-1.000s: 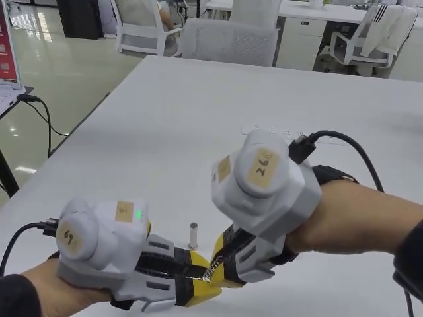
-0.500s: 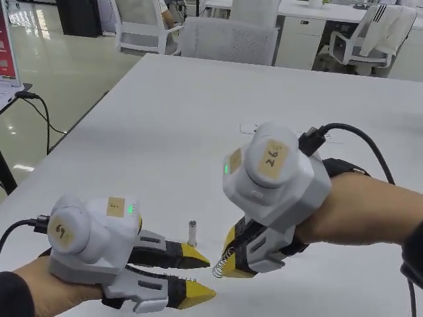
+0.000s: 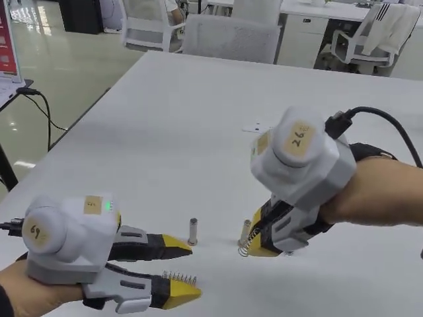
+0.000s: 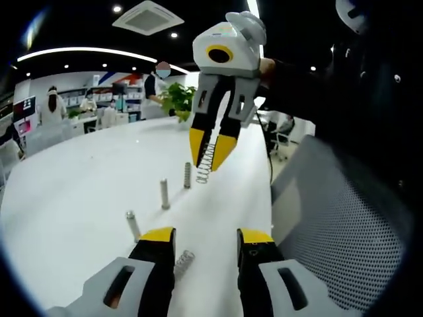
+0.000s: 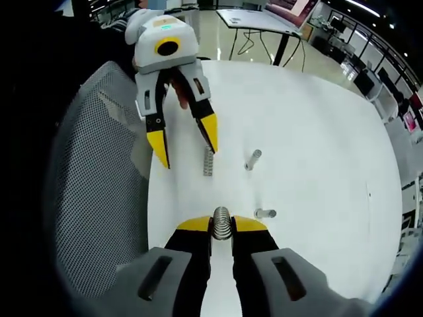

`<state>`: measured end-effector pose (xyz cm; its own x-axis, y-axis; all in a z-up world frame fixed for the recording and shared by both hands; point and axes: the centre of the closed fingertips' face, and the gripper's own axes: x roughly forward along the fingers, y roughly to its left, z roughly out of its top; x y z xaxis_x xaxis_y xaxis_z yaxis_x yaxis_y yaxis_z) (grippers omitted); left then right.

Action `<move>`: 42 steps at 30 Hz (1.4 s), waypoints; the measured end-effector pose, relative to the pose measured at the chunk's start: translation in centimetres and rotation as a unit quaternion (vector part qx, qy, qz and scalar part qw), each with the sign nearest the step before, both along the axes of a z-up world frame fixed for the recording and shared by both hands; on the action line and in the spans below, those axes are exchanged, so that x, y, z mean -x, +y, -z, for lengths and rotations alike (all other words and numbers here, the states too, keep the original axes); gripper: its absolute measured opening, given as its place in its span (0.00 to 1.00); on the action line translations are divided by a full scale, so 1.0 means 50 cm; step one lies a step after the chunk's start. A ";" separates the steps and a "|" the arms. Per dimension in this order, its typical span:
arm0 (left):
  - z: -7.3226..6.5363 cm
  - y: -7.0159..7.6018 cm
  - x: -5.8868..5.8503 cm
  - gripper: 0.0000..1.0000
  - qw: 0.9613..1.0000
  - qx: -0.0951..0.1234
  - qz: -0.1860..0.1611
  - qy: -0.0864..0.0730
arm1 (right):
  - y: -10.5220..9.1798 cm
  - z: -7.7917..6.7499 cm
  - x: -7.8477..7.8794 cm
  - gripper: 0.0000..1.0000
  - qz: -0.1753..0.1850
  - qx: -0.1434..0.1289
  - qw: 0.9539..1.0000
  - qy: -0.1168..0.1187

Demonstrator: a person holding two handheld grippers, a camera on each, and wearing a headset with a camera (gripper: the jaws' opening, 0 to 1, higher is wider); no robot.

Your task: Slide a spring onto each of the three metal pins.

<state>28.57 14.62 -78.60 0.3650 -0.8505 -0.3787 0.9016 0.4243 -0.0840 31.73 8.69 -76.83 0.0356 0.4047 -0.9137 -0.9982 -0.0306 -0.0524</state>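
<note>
Pinched in the narrow right gripper (image 3: 261, 244), a tilted spring (image 5: 223, 223), lower end just beside the upright pin (image 3: 246, 228) at lower centre; left gripper (image 3: 192, 267) wide, further left.

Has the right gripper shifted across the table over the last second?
Yes. Against the standing pin, the right gripper, shut on a spring, has gone rightward, away from the left gripper, to a second pin.

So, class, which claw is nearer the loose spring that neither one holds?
Left. The left claw is open, with the loose spring right beside one jaw; the right claw, shut on another spring, sits farther off beside a pin.
</note>
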 end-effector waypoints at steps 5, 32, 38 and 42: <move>-0.004 0.014 -0.003 0.34 1.000 0.008 -0.019 -0.002 | -0.008 -0.004 -0.021 0.08 0.004 0.011 1.000 -0.011; -0.001 0.038 -0.011 0.55 0.997 0.020 -0.074 -0.006 | -0.001 0.012 -0.117 0.08 0.009 0.049 0.998 -0.036; 0.000 0.040 -0.013 0.57 0.997 0.020 -0.077 -0.007 | -0.006 0.030 -0.125 0.08 0.007 0.063 0.997 -0.032; 0.001 0.040 -0.015 0.59 0.997 0.022 -0.080 -0.007 | -0.006 0.036 -0.128 0.08 0.005 0.067 0.997 -0.030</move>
<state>29.31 16.64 -78.63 0.5024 -0.7965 -0.3364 0.8238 0.5591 -0.0936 38.12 8.37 -78.65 0.0961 0.2780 -0.9558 -0.9935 -0.0316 -0.1091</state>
